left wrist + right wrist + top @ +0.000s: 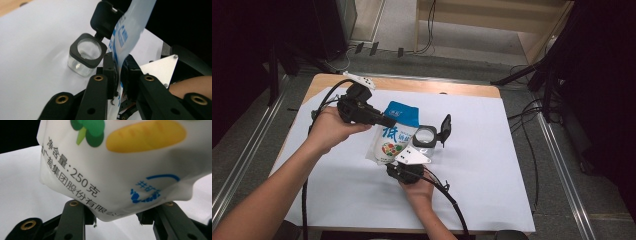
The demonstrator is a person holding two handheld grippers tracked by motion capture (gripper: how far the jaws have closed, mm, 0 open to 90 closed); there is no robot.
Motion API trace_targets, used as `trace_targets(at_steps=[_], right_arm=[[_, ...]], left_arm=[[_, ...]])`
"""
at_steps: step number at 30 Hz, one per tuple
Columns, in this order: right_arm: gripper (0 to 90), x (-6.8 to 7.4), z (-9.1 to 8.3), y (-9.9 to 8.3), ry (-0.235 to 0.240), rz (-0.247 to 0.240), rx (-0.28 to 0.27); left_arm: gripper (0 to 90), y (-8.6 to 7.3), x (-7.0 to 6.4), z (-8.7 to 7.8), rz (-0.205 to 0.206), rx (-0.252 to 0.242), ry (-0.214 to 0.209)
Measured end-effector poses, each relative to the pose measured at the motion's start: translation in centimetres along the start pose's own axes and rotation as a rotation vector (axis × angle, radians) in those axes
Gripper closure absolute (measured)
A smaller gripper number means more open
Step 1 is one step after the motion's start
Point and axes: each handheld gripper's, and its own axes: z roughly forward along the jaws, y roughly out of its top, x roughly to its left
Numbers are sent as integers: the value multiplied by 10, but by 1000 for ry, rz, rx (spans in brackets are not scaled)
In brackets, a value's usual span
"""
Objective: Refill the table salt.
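A white and blue bag (pixel 392 137) printed with vegetables and Chinese text hangs above the table between both grippers. My left gripper (pixel 387 121) is shut on its blue top edge; in the left gripper view the jaws pinch that blue edge (pixel 125 32). My right gripper (pixel 398 161) holds the bag's bottom from below, and in the right gripper view the bag's lower corner (pixel 120 170) sits clamped between the jaws. A clear square jar (pixel 426 137) with a black rim and a flipped-up black lid (pixel 444 127) stands just right of the bag, and in the left gripper view the jar (pixel 86 53) is open.
A white sheet (pixel 482 165) covers the wooden table (pixel 412 86). A small white part (pixel 359 80) lies at the back left edge. Cables trail from both grippers across the sheet. Dark stands and cables (pixel 532 75) surround the table on the floor.
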Motion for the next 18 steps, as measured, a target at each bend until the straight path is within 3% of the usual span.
trace_targets(at_steps=[3,5,8,12,18], right_arm=[[602,-1,-1,2,11,10,-8],[589,-1,-1,2,15,10,-3],[447,3,-1,2,-29,-48,1],[395,11,0,6,-51,-97,3],[430,11,1,8,3,-60,16]], left_arm=[[849,-4,2,4,-15,-2,-19],[871,-4,2,5,-25,4,0],[895,-3,3,8,-36,26,38],[896,-2,2,12,-27,38,63],[885,-1,3,16,-30,41,56]])
